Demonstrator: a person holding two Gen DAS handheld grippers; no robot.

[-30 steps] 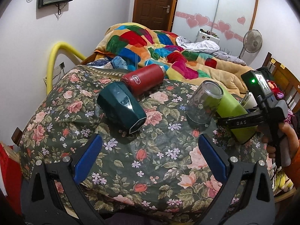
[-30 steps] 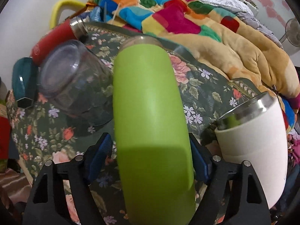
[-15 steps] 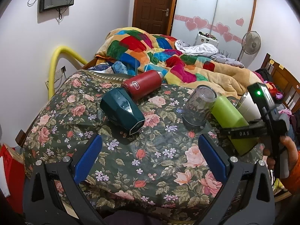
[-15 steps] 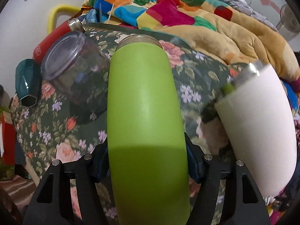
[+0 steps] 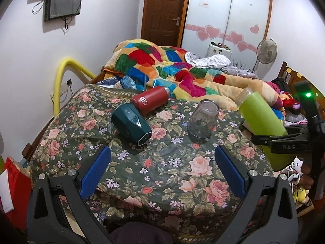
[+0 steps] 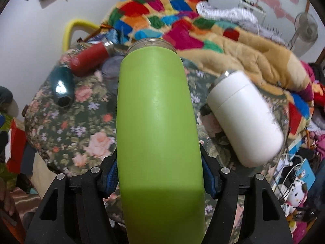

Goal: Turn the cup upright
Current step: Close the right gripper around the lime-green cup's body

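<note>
My right gripper (image 6: 159, 174) is shut on a lime-green cup (image 6: 158, 126) and holds it tilted above the right side of the floral table (image 5: 162, 162), mouth end pointing away and up. The cup also shows in the left wrist view (image 5: 262, 120), clamped by the right gripper (image 5: 284, 142). My left gripper (image 5: 162, 170) is open and empty, low over the table's front edge. A clear glass cup (image 5: 203, 120) stands upside down mid-table. A red cup (image 5: 150, 100) and a dark teal cup (image 5: 132, 124) lie on their sides at left.
A white cup (image 6: 245, 120) lies tilted at the table's right edge. A bed with a colourful quilt (image 5: 172, 69) borders the table's far side. A yellow rail (image 5: 61, 75) stands at far left. Clutter and toys (image 6: 296, 187) sit beyond the right edge.
The right gripper has closed on the green cup and lifted it off the table, tipping its mouth end upward. The left gripper has drawn back and up a little.
</note>
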